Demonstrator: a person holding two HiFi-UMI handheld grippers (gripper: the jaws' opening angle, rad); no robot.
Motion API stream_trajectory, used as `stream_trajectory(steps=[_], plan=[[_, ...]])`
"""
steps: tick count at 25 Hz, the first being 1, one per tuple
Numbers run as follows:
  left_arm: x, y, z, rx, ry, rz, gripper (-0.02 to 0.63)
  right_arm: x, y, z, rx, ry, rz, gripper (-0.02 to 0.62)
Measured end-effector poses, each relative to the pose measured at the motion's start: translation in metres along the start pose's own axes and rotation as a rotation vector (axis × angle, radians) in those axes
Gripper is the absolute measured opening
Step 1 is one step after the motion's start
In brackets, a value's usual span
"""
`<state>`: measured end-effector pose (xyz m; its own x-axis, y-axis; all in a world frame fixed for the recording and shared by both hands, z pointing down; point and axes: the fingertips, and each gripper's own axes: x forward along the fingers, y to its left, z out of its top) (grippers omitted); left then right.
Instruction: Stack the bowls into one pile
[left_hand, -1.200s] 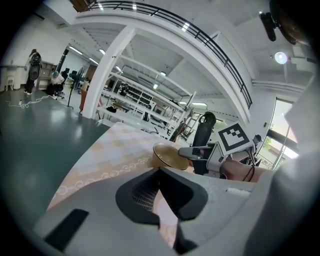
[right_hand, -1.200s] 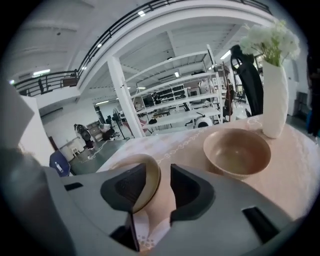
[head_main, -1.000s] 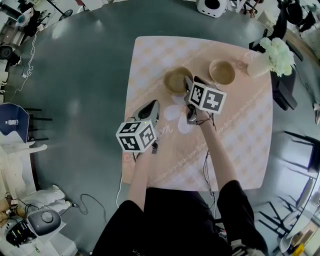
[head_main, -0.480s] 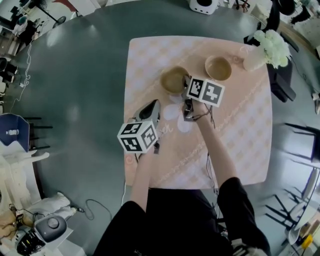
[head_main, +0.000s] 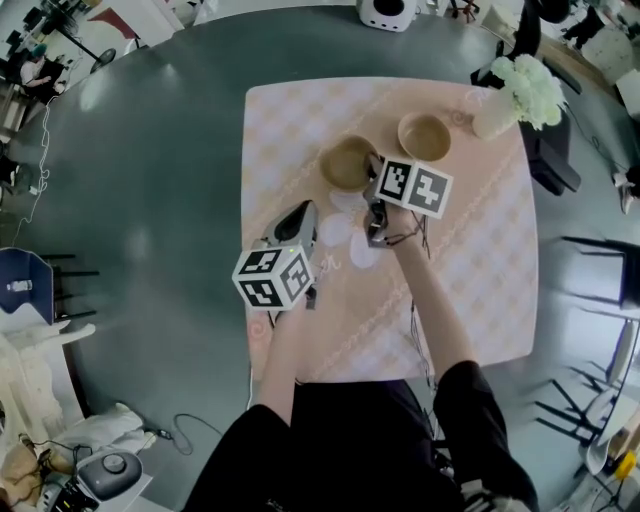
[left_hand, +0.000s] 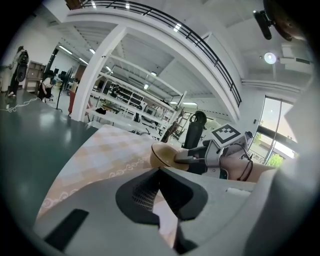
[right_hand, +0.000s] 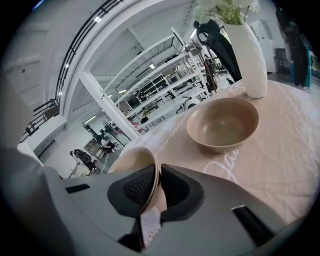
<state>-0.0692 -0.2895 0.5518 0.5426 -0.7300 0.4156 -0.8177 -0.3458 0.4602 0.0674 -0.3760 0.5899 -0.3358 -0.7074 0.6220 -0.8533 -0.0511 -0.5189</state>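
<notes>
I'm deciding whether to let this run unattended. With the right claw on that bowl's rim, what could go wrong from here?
1. The right claw has just been closing on the rim of the near bowl; pinched at one edge only, the bowl may tilt or slip when lifted.
2. The far bowl stands near the vase; a wide swing while stacking could knock the vase.
</notes>
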Motion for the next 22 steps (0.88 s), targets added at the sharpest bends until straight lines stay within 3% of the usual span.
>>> stream_trajectory(steps=[5, 11, 22], plan=[[0.009, -0.016, -0.005, 0.062, 0.025, -0.003, -0.003, -0.015, -0.005, 0.021, 0.036, -0.054, 0.024, 0.021], [0.021, -0.039, -0.001, 0.065, 0.010, 0.004, -0.003, -0.033, -0.012, 0.046, 0.050, -0.114, 0.062, 0.020], [0.049, -0.088, -0.001, 0.093, 0.019, 0.004, -0.003, -0.064, -0.070, 0.094, 0.091, -0.231, -0.002, 0.021]])
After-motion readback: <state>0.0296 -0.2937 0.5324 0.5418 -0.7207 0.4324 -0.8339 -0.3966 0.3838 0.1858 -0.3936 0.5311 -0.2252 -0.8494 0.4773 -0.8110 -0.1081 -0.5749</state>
